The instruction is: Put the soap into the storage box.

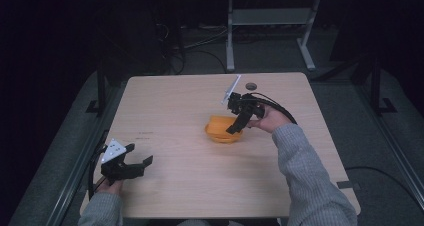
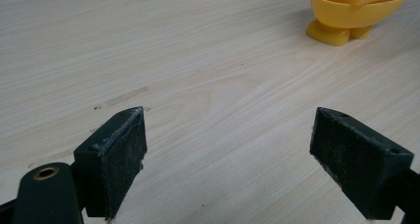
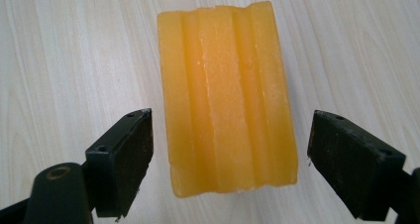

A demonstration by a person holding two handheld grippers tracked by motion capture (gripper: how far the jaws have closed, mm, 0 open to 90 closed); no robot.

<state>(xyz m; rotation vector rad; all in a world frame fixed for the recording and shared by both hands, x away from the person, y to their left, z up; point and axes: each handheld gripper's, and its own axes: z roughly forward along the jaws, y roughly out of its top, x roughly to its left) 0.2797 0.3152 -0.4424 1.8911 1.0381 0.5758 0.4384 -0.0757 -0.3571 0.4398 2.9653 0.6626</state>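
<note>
The ridged block [image 3: 228,97] lies on a dish [image 1: 223,130] right of the table's [image 1: 175,111] centre.

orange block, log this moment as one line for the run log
right tool: open, jaws either side of orange block, not touching | left tool: open, idle above table | block: on table

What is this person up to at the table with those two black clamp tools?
A person in grey sleeves holds a two-jaw gripper in each hand at a pale wooden table. The right gripper hangs over a ribbed orange plastic block, jaws open on either side and apart from it. The block appears to sit atop a yellow-orange footed holder. The left gripper waits open near the table's front left corner, holding nothing.
</note>
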